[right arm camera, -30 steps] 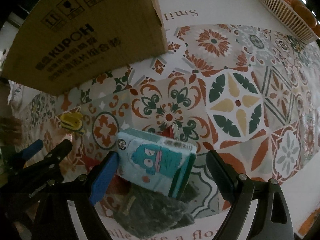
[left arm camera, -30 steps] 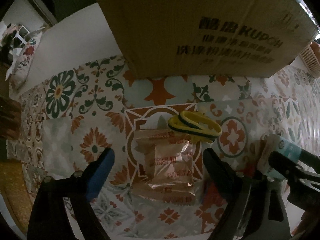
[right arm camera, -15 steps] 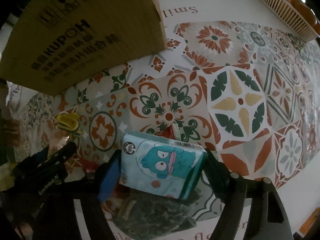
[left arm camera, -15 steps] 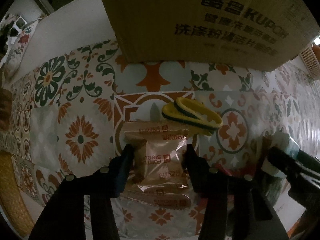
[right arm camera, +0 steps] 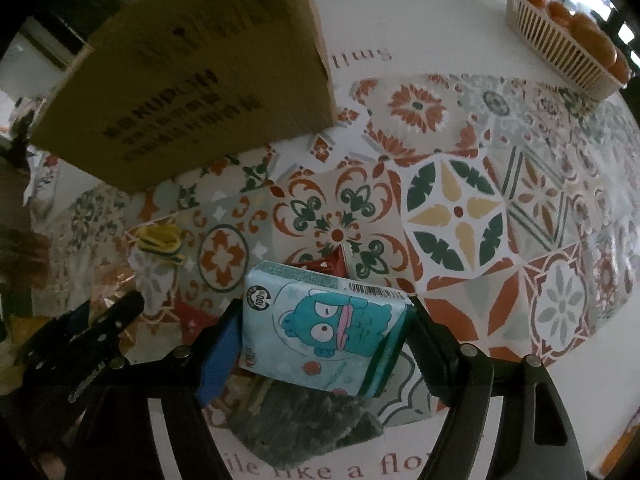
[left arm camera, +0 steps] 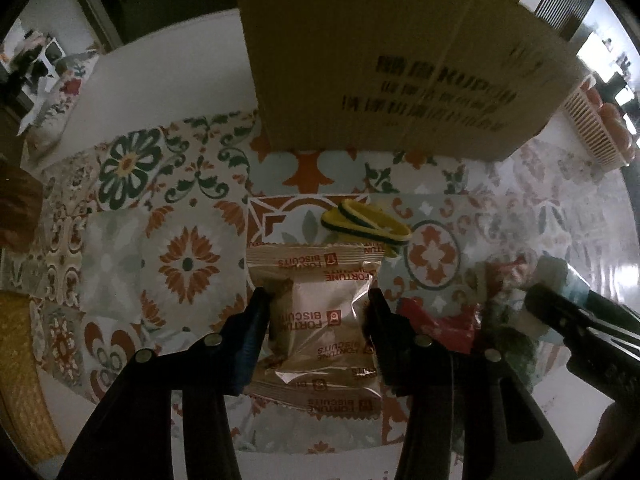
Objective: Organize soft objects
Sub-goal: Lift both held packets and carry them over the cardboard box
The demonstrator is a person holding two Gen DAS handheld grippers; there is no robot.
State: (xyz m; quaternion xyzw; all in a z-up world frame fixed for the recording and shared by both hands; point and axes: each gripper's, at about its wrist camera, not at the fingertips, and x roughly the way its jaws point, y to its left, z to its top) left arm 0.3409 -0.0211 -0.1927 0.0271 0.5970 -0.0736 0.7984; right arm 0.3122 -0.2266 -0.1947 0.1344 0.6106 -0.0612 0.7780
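Note:
My left gripper (left arm camera: 316,310) is shut on a clear Fortune Biscuits packet (left arm camera: 320,320), with more of the same packets under it on the patterned tablecloth. My right gripper (right arm camera: 326,320) is shut on a light-blue tissue pack (right arm camera: 324,328) printed with a cartoon fish, held above a dark fuzzy cloth (right arm camera: 304,420). A yellow and green sponge (left arm camera: 366,226) lies just beyond the biscuits; it also shows in the right wrist view (right arm camera: 160,242). A red packet (left arm camera: 440,322) lies between the two grippers.
A large brown cardboard box (left arm camera: 400,72) stands at the back of the table, seen too in the right wrist view (right arm camera: 192,68). A white basket of oranges (right arm camera: 560,36) sits at the far right. A woven mat (left arm camera: 20,376) lies at the left edge.
Both grippers closed from wide open: the left onto the biscuit packet, the right onto the tissue pack. Both packs now sit a little higher in view.

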